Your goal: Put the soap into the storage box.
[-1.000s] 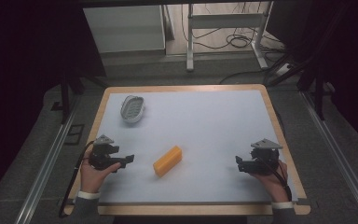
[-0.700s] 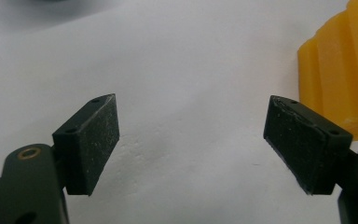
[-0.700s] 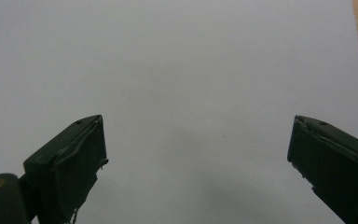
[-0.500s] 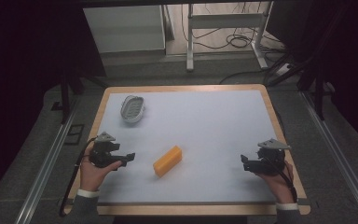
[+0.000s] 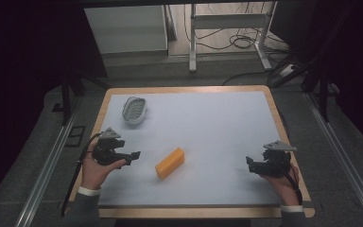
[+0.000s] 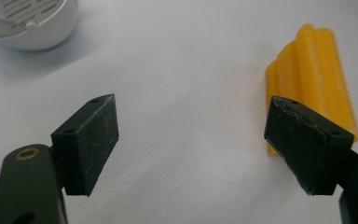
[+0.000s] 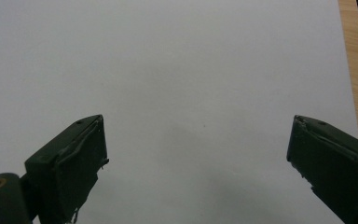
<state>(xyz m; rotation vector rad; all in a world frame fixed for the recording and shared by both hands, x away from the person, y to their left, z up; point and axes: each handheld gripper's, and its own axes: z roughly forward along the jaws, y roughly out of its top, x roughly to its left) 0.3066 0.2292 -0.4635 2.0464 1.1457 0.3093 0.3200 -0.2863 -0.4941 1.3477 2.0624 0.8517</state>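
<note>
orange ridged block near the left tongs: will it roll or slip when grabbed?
The orange block lies flat and looks long and boxy, so it probably won't roll. Its lengthwise ridges may give the left tongs some bite across it. It looks light, so a push may skid it on the smooth mat.

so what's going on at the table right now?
A person holds a claw in each hand over a white-topped table. The left claw is open, close to a ridged orange block lying mid-table but not touching it. The right claw is open too, near the right edge with nothing between its jaws. A white slotted dish sits at the far left, untouched.
</note>
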